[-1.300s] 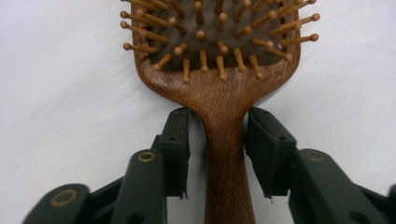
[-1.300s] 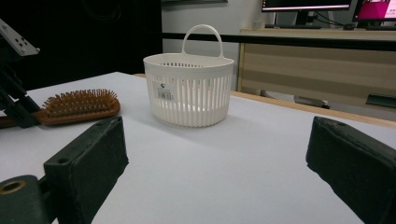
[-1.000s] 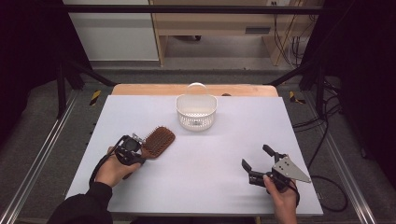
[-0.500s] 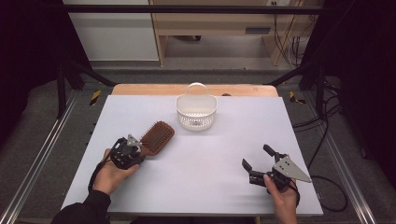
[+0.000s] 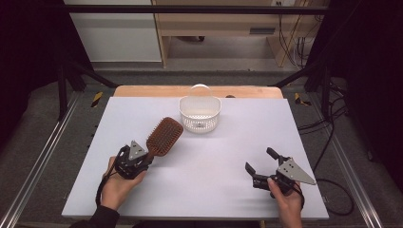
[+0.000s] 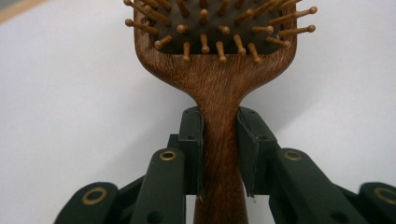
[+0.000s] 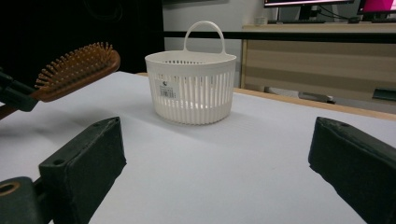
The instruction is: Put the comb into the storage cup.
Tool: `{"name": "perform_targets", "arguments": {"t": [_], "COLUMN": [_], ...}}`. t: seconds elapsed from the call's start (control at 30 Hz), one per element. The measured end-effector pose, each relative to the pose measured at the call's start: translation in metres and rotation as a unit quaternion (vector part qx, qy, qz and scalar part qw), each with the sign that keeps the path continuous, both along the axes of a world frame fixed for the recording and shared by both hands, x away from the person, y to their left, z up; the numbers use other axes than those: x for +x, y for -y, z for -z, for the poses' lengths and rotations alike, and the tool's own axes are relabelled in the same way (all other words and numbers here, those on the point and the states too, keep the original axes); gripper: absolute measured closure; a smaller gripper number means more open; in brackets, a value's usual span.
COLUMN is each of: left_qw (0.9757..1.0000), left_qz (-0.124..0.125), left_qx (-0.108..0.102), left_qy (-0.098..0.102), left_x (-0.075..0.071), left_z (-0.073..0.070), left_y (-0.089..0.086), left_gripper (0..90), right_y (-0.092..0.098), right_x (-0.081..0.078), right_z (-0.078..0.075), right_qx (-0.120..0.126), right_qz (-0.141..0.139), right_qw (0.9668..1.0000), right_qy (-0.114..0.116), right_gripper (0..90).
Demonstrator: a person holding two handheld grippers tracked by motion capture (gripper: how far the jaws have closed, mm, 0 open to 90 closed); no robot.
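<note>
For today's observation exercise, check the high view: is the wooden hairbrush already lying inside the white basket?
No. The hairbrush is clamped by its handle in the left gripper, short of the white basket and outside it.

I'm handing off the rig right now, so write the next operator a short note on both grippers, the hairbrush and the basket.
Left gripper: shut on the hairbrush handle, brush lifted off the table, bristles up, head pointing toward the basket.
Right gripper: open, holding nothing, low over the table's near right.
Basket: upright at the far middle; nothing shows inside it.
Done: brush picked up.
Left: probably carry it to the basket and release.
</note>
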State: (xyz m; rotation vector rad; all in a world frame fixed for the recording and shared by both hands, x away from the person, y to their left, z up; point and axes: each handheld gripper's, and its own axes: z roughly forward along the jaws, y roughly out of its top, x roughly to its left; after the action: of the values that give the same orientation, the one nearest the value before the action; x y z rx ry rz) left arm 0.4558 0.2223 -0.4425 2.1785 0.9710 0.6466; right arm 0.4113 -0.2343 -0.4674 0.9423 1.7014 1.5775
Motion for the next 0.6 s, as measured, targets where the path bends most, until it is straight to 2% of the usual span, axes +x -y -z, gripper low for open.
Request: {"name": "perform_targets", "arguments": {"t": [0.13,0.27,0.3,0.47,0.6], "left_qw": [0.9989,0.9961,0.9956,0.9927,0.9908], "left_qz": [0.001,-0.006,-0.004,0.0,0.004], "left_qx": [-0.029,-0.063,-0.069,-0.091,-0.1], "left_qy": [0.035,0.062,0.063,0.08,0.091], "left_x": [-0.002,-0.004,-0.004,-0.009,-0.012], "left_z": [0.001,0.004,0.005,0.007,0.007], "left_y": [0.003,0.002,0.001,-0.001,0.0], "left_gripper": [72.4,72.4,72.4,72.4,72.4], "right_y": [-0.002,-0.007,-0.008,-0.021,-0.04], "right_x": [-0.001,0.0,0.001,0.003,0.008], "right_z": [0.001,0.0,0.0,-0.007,-0.012], "right_qx": [0.002,0.011,0.02,0.029,0.025], "right_qz": [-0.008,-0.02,-0.023,-0.032,-0.043], "right_qw": [0.9999,0.9995,0.9992,0.9986,0.9981], "right_qy": [-0.012,-0.024,-0.026,-0.033,-0.035], "right_gripper": [3.1,2.8,2.7,2.7,3.2]}}
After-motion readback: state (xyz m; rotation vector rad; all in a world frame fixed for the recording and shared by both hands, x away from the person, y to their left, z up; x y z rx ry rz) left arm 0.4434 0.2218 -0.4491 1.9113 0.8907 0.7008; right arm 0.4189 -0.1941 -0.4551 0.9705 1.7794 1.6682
